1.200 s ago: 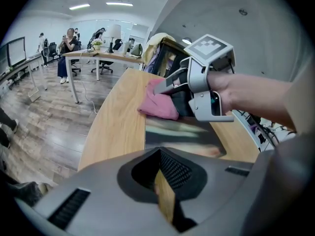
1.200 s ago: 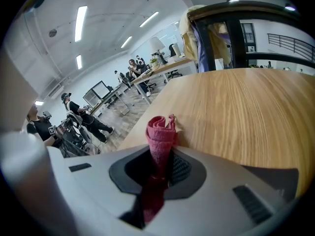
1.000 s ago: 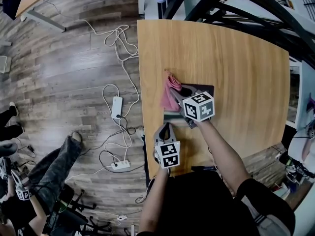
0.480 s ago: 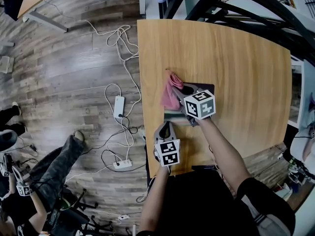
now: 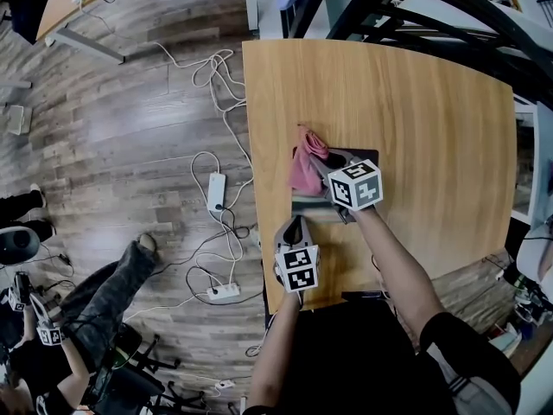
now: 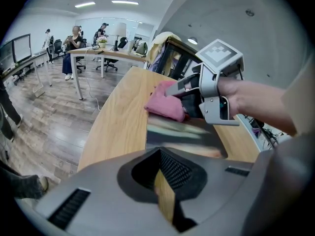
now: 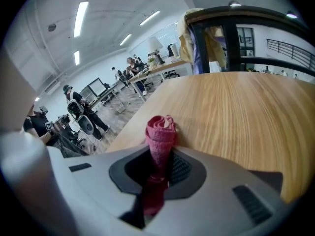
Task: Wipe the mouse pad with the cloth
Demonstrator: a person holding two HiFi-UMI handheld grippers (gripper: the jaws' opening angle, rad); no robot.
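A dark mouse pad lies near the left edge of the wooden table. My right gripper is shut on a pink cloth, which bunches at the pad's far left corner and hangs partly over the bare wood. In the right gripper view the cloth sticks up rolled between the jaws of that gripper. My left gripper sits at the pad's near edge, jaws shut with nothing in them. The left gripper view looks over the left gripper at the pad, the cloth and the right gripper.
The table's left edge runs close beside the cloth. On the floor to the left lie white cables and a power strip. A seated person's leg is at the lower left. A black metal frame crosses the table's far side.
The right gripper and the cloth have shifted slightly on the pad's far left part. The left gripper has stayed at the near edge.
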